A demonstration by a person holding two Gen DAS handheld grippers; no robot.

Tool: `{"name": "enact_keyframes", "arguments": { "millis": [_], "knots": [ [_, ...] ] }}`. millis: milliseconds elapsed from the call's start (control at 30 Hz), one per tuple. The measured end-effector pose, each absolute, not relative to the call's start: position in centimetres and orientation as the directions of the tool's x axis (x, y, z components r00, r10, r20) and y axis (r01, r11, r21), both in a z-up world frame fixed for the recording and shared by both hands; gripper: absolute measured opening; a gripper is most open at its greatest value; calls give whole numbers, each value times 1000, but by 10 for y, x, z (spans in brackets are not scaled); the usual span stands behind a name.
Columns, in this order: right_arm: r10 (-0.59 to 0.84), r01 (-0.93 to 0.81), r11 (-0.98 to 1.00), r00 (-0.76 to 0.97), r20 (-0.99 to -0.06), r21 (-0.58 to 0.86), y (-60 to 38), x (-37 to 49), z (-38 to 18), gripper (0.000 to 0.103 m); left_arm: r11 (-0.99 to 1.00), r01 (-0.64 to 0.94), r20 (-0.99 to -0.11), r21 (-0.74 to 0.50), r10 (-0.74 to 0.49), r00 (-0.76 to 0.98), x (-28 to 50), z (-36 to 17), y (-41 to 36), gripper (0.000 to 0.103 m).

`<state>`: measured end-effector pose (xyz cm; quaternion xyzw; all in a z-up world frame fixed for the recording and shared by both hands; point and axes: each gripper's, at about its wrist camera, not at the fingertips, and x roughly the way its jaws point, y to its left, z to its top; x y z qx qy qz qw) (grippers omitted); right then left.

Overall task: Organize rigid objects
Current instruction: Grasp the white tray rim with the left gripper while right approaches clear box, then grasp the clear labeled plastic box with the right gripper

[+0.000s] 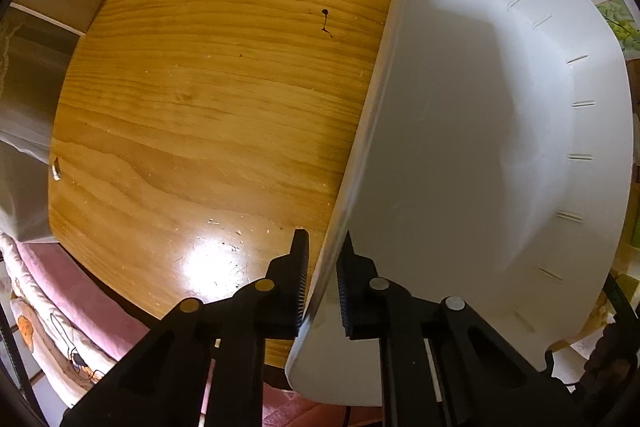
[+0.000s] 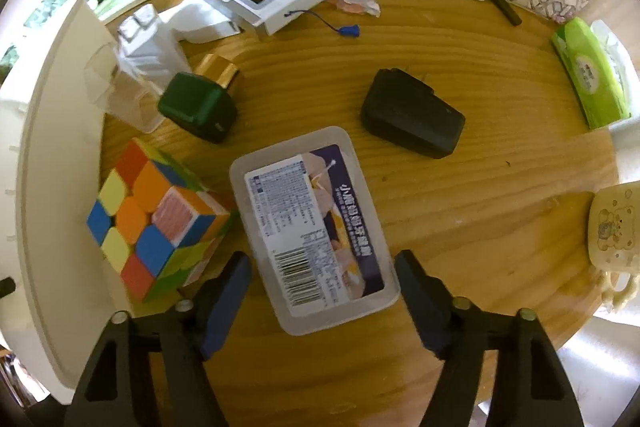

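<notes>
Left gripper (image 1: 323, 281) points down, fingers clamped on the rim of the white bin (image 1: 480, 147): one pad outside the wall, one inside. The bin stands on the wooden table (image 1: 200, 107); its inside looks bare.

Right gripper (image 2: 322, 301) points down, fingers apart on either side of a clear plastic box (image 2: 314, 227) with a printed label; contact with the pads is hard to tell, probably none. The puzzle cube (image 2: 154, 219) sits just left of the box. A black charger (image 2: 412, 115) lies farther back.
</notes>
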<state>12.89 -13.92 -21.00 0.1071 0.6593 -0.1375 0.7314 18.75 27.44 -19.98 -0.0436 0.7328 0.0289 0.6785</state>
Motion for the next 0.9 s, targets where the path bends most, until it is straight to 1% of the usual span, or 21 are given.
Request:
{"name": "enact_keyframes", "arguments": {
  "millis": [67, 200, 300, 667, 767, 900],
  "knots": [
    [-55, 357, 934, 83, -995, -22, -139, 134, -217, 67, 994, -104, -997, -31, -39, -74, 189, -200, 279, 12],
    [-61, 364, 931, 93, -994, -23, -142, 139, -223, 66, 992, -110, -994, -65, -74, -76, 192, -202, 284, 9],
    [-64, 374, 927, 104, -993, -21, -143, 135, -223, 66, 993, -93, -994, -67, -75, -81, 190, -202, 281, 9],
    [-55, 395, 919, 164, -985, 14, -140, 107, -180, 64, 997, -45, -993, -64, -68, -95, 203, -212, 281, 7],
    [-27, 398, 916, 192, -981, 53, -139, 105, -163, 63, 998, -37, -994, -60, -63, -93, 205, -215, 277, 7],
    [-62, 376, 926, 224, -973, 27, -141, 108, -137, 63, 998, -29, -994, -59, -62, -89, 198, -204, 264, 7]
  ]
}}
